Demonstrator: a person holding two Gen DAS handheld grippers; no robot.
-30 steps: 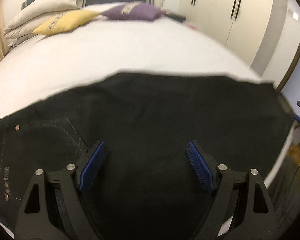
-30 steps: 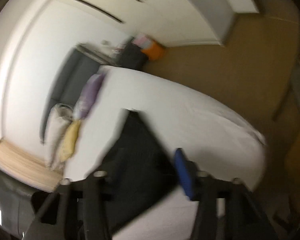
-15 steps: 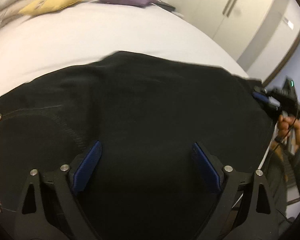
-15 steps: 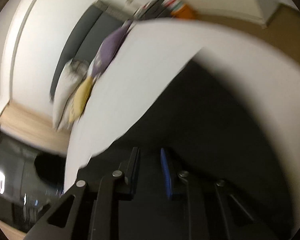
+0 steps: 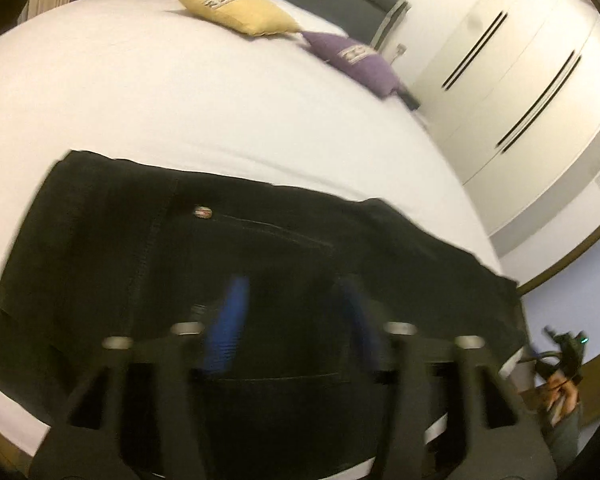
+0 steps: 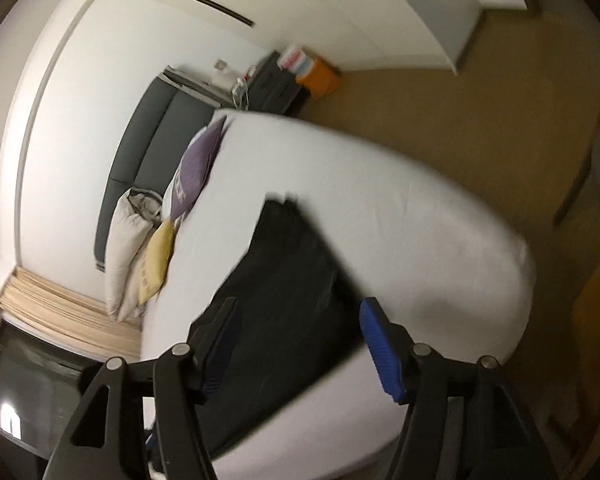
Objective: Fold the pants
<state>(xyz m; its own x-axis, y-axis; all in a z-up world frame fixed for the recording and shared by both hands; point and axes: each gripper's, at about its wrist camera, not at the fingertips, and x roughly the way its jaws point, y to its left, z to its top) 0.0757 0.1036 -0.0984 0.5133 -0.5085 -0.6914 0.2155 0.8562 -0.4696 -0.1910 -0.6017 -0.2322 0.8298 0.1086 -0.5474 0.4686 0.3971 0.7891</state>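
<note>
Both tongs stand clear of the cloth. Our left tongs (image 5: 292, 320) hang over the pants (image 5: 260, 272) with the blue pads apart and nothing pressed between them; their jaws have just been closing somewhat, yet the gap between them is wide. Our right tongs (image 6: 300, 344) have just been opening, and from their own view they sit above the pants (image 6: 284, 300) with the pads spread and no cloth in them. From the left view they show only as a small dark shape off the bed's corner, with a hand under them.

We judge the folding well along. Our pants lie flat on the bed (image 5: 180, 112) near its front edge, as one compact dark slab with straight edges and a rivet (image 5: 202, 212) and pocket seam facing up. How many layers are stacked we cannot say; the left view is blurred. At most a last fold or some smoothing seems left.

As for pose, our left tongs point down at a slant across the pants toward the pillows (image 5: 236, 8). Our right tongs point less steeply, along the slab from its near end.
</note>
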